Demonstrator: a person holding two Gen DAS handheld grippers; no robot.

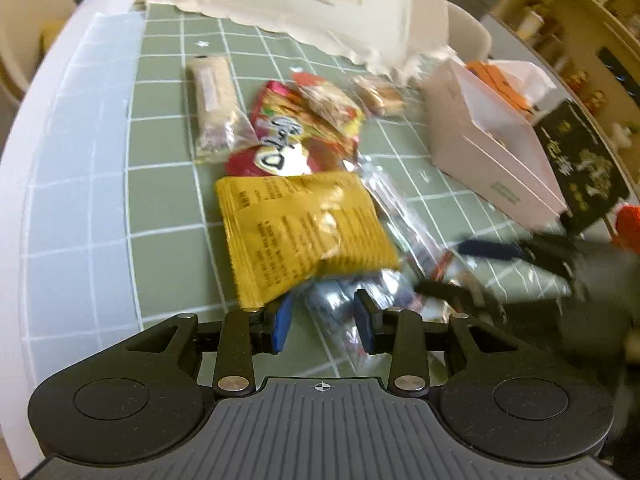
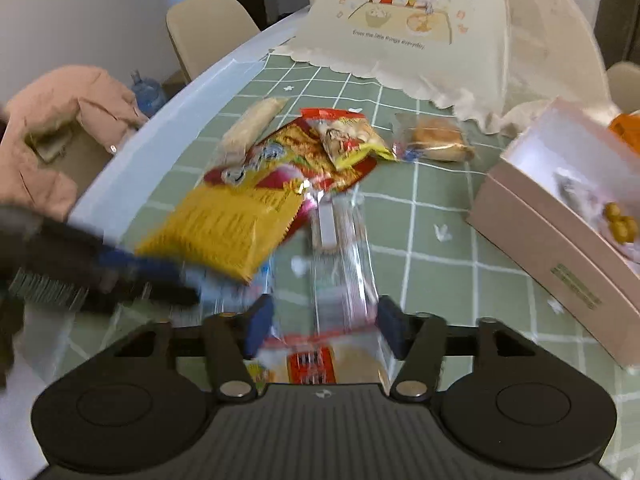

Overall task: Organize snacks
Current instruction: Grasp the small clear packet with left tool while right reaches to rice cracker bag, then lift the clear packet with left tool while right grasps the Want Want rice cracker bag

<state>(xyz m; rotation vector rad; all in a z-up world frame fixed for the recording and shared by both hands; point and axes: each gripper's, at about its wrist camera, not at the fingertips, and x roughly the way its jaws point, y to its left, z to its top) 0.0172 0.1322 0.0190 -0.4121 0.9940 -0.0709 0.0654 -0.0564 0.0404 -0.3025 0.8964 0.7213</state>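
My left tongs stand apart over a clear wrapper, beside the yellow packet. My right tongs stand apart around a long clear packet, not pressing it.

A home dining area. Table with green checked cloth; beige dining chair at upper left; pink jacket draped at left edge; shelf of jars and bottles at upper right.

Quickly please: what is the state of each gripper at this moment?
Left gripper: jaws apart around a clear snack wrapper; whether it grips cannot be told.
Right gripper: open, the clear cracker pack lying between its fingers.
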